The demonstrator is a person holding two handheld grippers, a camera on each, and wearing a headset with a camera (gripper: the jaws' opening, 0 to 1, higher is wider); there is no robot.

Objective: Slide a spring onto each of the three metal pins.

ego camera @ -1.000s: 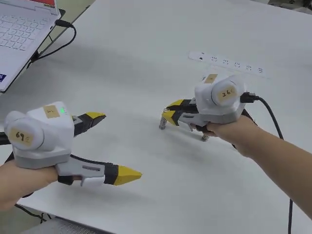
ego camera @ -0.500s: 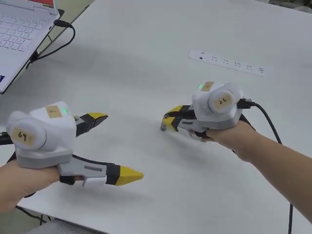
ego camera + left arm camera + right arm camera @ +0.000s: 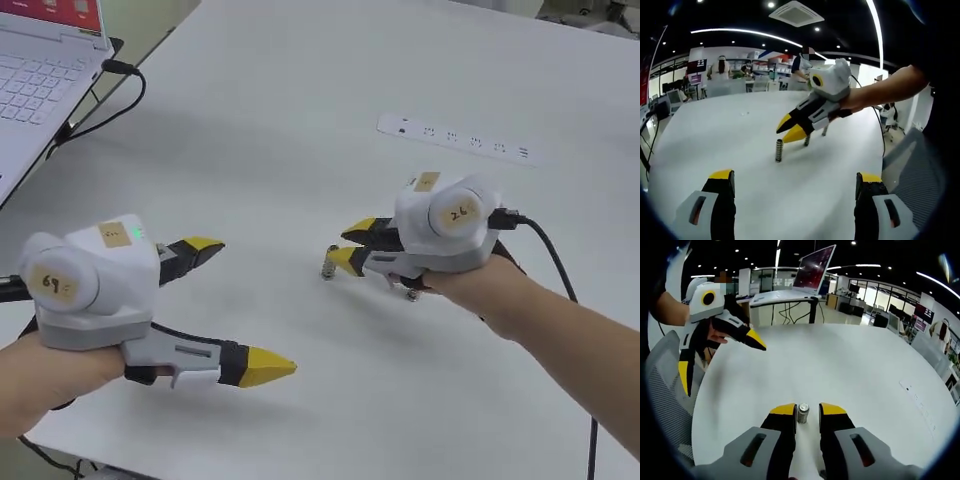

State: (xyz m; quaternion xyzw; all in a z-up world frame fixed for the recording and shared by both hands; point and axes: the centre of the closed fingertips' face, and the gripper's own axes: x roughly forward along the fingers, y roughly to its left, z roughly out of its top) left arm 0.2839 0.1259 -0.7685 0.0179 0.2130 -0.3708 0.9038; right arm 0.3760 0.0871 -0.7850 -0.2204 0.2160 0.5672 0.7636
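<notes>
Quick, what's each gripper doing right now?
Left gripper: open wide, holding nothing.
Right gripper: narrowly open, tips straddling a standing spring, not clamped.

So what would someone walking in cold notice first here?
The right gripper at the middle of the table, jaws narrowly apart, pointing at a small upright spring just off their tips. Then the left gripper nearer the person, jaws spread wide with nothing between them, and an open laptop at far left.
</notes>
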